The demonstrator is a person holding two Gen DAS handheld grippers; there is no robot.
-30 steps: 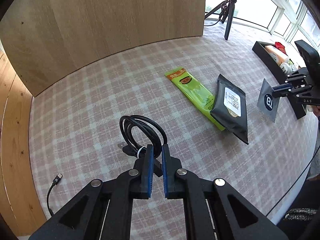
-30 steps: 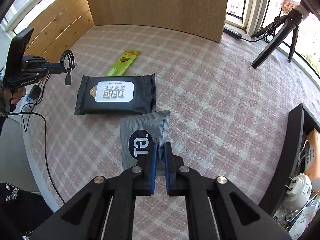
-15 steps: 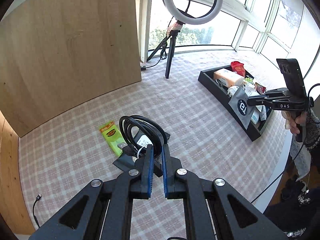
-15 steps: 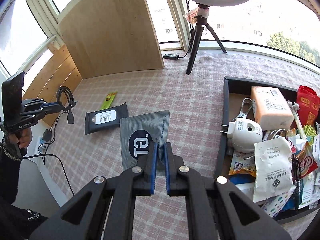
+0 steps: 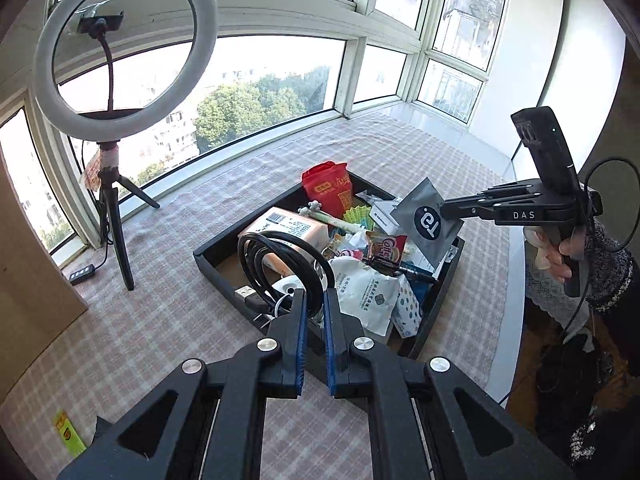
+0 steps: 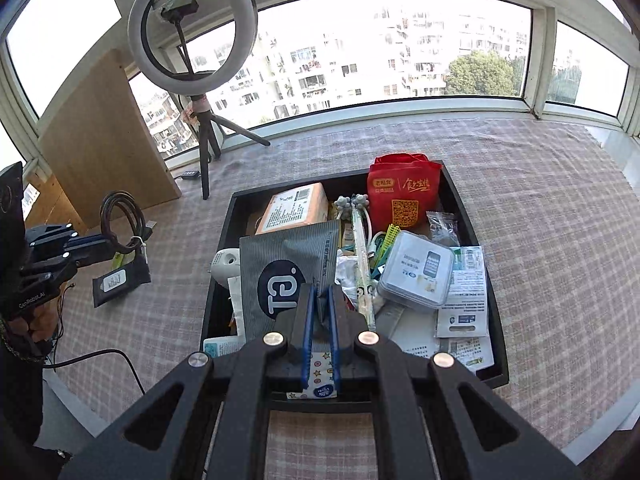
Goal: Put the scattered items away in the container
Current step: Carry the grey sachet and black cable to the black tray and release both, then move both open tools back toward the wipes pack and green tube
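The black tray [image 6: 476,216] on the checked tablecloth [image 6: 560,200] is already crammed — a red pouch [image 6: 404,196], an orange-and-white pack [image 6: 294,208], a clear plastic box [image 6: 416,270], a white plug adapter [image 6: 224,262], leaflets and small sachets all heaped together. My right gripper [image 6: 319,308] is pinched tight on the lower edge of a grey striped sachet [image 6: 286,276], hanging right over the tray's near end. My left gripper [image 5: 314,312] is clamped on a coiled black USB cable [image 5: 280,264], which hangs over the tray's near-left corner. Still out on the cloth: a black wipes pack [image 6: 120,278] and a green snack packet [image 5: 69,434], both well off to the left. A ring light on a tripod [image 6: 194,28] stands beyond the tray, beside a wooden board [image 6: 104,140].
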